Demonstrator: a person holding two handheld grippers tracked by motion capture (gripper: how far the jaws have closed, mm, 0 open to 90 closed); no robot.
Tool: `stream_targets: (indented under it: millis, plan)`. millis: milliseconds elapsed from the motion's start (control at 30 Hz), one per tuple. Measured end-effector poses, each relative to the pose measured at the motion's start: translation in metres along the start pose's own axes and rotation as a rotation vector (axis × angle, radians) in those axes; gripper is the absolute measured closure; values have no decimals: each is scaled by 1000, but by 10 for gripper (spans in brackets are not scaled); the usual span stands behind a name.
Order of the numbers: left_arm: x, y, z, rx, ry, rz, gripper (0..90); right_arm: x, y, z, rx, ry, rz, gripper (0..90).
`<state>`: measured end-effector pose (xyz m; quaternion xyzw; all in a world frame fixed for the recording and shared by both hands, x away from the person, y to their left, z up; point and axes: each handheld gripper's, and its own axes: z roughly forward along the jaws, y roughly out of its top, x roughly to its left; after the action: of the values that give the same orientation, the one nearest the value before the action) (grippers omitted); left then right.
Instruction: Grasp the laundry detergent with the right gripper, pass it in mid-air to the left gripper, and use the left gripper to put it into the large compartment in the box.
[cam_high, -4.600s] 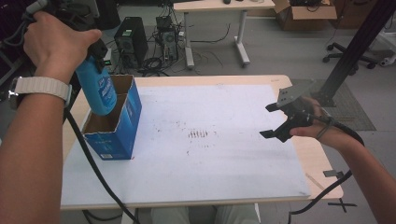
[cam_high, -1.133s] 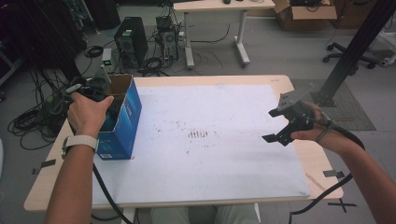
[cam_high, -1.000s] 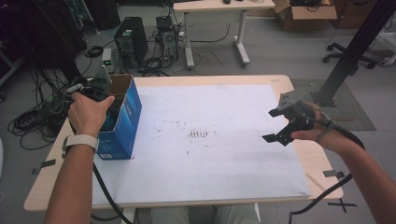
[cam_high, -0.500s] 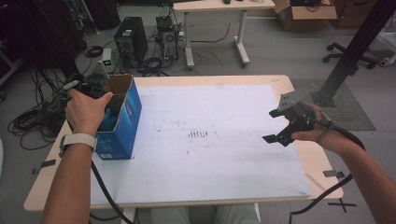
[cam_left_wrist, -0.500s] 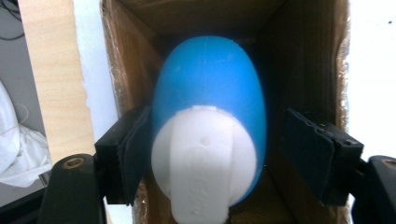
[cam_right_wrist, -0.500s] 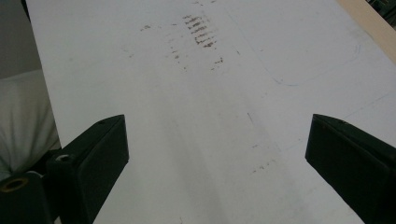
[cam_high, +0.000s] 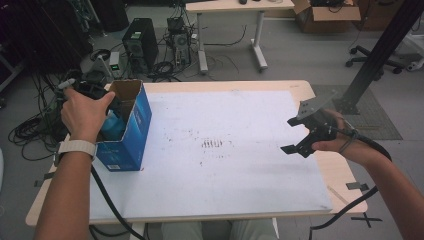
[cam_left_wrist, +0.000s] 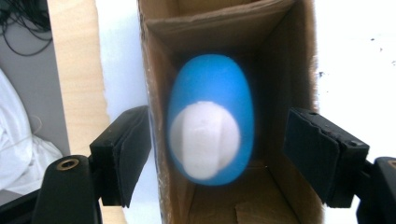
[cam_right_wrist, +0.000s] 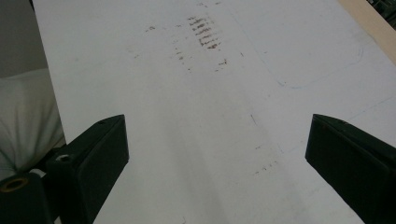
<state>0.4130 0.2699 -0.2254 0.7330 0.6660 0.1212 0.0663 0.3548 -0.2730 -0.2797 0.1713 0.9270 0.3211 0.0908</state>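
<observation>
Showing bottle white-capped, upright inside box

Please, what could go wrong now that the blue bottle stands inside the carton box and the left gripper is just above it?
1. The left gripper, whose jaws have just been opening, straddles the box walls; lifting crookedly could catch the blue carton box and tip it.
2. The blue bottle looks tilted inside the box, so it might lean or topple against a wall.
3. The box stands near the table's left edge; a nudge could push it off.
</observation>
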Motion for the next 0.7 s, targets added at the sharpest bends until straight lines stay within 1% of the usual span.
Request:
stream_targets:
  millis: [67,167,200,267,367,400,433,567,700]
  plan:
    - [-3,1,-7,-9,-1,16,239,0,0,0,0,0,-1,60]
    - [-10,2,-20,-21,-5,51,240,1,1,-1,2,-1,-2,60]
    - [-13,2,-26,-29,-6,64,242,1,1,-1,1,-1,-1,60]
    - [-16,2,-34,-45,-15,75,244,1,2,-3,1,-2,-5,60]
    - [-23,1,-49,-82,-28,108,245,2,3,-4,-4,-3,-6,60]
    - [-26,1,-54,-89,-28,126,245,3,3,-5,-5,-3,-4,60]
    - [-29,1,-59,-102,-31,136,246,3,4,-5,-7,-4,-5,60]
    - [-45,-1,-79,-131,-45,205,244,4,6,-7,-9,-6,-8,60]
    - [-61,-4,-95,-157,-55,269,227,6,8,-9,-13,-10,-15,60]
